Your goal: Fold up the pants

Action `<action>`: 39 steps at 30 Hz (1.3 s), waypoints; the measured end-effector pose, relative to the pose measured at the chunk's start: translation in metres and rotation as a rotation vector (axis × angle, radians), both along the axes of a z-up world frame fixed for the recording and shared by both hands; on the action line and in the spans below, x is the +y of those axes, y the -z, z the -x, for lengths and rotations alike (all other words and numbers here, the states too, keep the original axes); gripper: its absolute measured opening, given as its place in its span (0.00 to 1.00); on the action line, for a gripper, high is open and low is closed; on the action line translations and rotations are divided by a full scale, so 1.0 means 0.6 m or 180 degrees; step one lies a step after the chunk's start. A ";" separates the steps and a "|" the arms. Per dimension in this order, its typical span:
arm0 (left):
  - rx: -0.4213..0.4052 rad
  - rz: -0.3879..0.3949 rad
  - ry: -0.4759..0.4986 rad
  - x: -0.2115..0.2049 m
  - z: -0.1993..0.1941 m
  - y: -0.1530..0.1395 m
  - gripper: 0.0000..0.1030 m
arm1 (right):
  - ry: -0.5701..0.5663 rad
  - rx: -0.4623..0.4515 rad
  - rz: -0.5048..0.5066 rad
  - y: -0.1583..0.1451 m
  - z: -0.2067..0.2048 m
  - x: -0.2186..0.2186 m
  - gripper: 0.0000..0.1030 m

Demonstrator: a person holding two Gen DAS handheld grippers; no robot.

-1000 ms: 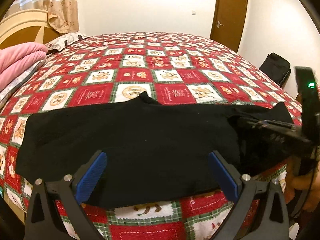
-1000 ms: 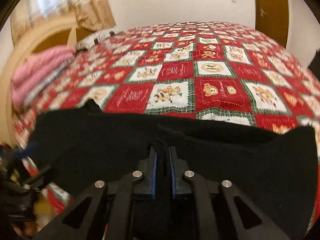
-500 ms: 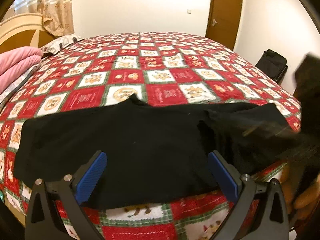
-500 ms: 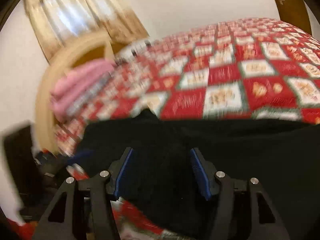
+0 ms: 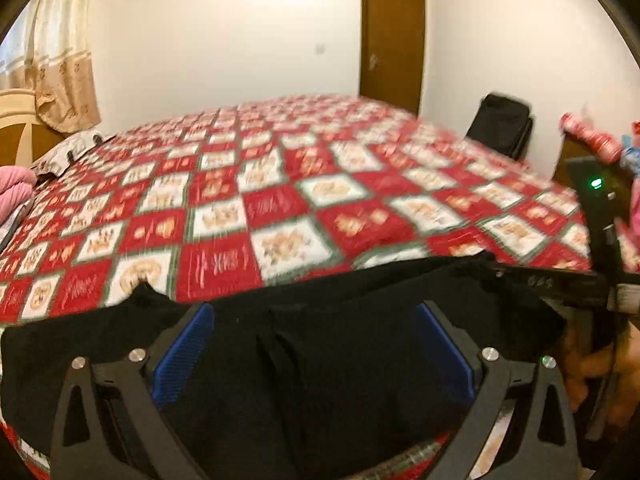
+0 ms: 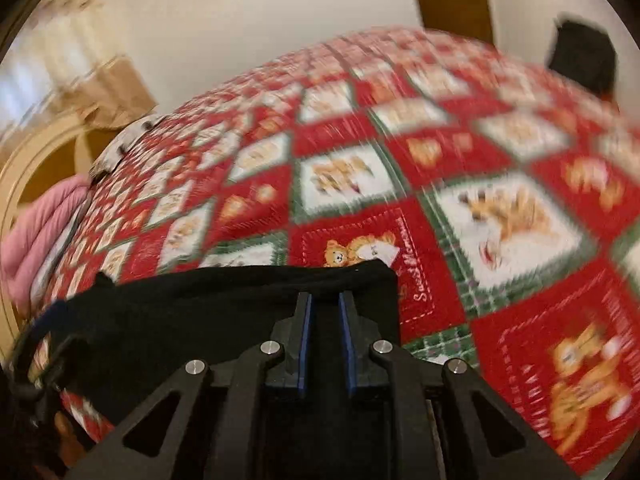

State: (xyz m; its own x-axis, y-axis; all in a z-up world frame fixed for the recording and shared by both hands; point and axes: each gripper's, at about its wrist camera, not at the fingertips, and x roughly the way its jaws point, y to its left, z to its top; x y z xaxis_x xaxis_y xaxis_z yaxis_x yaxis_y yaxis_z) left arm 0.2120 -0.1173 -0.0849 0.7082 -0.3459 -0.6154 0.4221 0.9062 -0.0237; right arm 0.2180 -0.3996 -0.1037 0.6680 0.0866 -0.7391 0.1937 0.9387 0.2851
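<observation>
1. Along the near edge of the bed [image 5: 280, 208], we see the black pants [image 5: 360, 368] lying flat on the quilt.
2. Our left gripper [image 5: 316, 352] stands wide, holding nothing.
3. Our right gripper [image 6: 325, 340] has just been closing; it pinches the pants' right end.
4. We judge a fold leftward is next, needing a firm pinch.
</observation>
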 end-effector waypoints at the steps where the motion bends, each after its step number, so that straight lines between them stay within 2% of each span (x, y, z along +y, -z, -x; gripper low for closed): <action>1: 0.0152 -0.0149 -0.0111 -0.001 -0.014 0.025 0.98 | 0.0051 -0.0063 -0.0093 0.006 0.004 -0.009 0.14; 3: 0.0429 -0.0323 -0.0294 0.009 -0.033 0.057 0.97 | 0.0076 -0.0118 -0.0189 0.002 0.007 -0.013 0.14; 4: 0.0607 -0.0173 -0.0306 0.027 -0.040 0.071 0.97 | 0.0055 -0.0149 -0.0206 -0.002 0.011 -0.013 0.14; 5: 0.0637 0.0039 -0.0340 0.047 -0.038 0.067 0.97 | 0.0042 -0.0205 -0.0229 -0.007 0.018 -0.013 0.14; 8: 0.0626 0.0040 -0.0333 0.065 -0.030 0.053 0.97 | 0.0020 -0.0440 -0.0269 -0.031 0.046 -0.004 0.15; 11: 0.0509 0.0165 -0.0277 0.086 -0.008 0.037 0.97 | -0.0201 -0.0703 -0.0279 -0.051 0.087 0.031 0.15; 12: 0.0471 0.0168 -0.0271 0.096 0.000 0.033 0.97 | -0.0269 -0.0682 -0.0250 -0.045 0.090 0.043 0.16; 14: 0.0415 0.0145 -0.0365 0.126 0.009 0.030 0.97 | -0.0366 -0.0467 -0.0183 -0.020 0.084 0.063 0.35; 15: 0.0412 0.0139 -0.0439 0.139 0.009 0.032 0.97 | -0.0373 -0.0301 -0.0013 -0.003 0.075 0.076 0.34; 17: 0.0430 0.0139 -0.0668 0.183 0.007 0.035 0.97 | -0.0356 -0.0315 0.0283 -0.006 0.075 0.097 0.34; 18: 0.0433 0.0158 -0.0877 0.224 0.008 0.036 0.97 | -0.0351 -0.0370 0.0377 -0.018 0.077 0.110 0.34; 21: 0.0429 0.0244 -0.1427 0.321 0.020 0.037 0.97 | -0.0571 -0.0699 0.0176 -0.048 0.087 0.149 0.34; 24: 0.0416 0.0381 -0.2059 0.417 0.037 0.046 0.97 | -0.0966 -0.0842 0.0052 -0.056 0.087 0.213 0.34; 27: 0.0426 0.0406 -0.2489 0.476 0.046 0.059 0.97 | -0.1296 -0.0760 -0.0005 -0.041 0.076 0.280 0.34; 30: 0.0506 0.0566 -0.2675 0.513 0.038 0.075 0.96 | -0.1427 -0.0544 -0.0159 -0.011 0.059 0.313 0.34; 32: 0.0585 0.0747 -0.2719 0.533 0.030 0.087 0.96 | -0.1394 -0.0237 -0.0310 0.023 0.042 0.319 0.35; 34: 0.0761 0.1061 -0.2708 0.548 0.020 0.105 0.96 | -0.1306 -0.0324 -0.0533 0.032 0.050 0.306 0.35; 36: 0.0884 0.1352 -0.2691 0.552 0.017 0.121 0.95 | -0.1314 -0.0291 -0.0583 0.033 0.050 0.302 0.35; 38: 0.0784 0.1310 -0.2737 0.540 0.025 0.120 0.86 | -0.1307 -0.0278 -0.0607 0.035 0.049 0.303 0.35; 39: 0.0702 0.1251 -0.2668 0.530 0.028 0.116 0.72 | -0.1302 -0.0279 -0.0609 0.035 0.049 0.304 0.35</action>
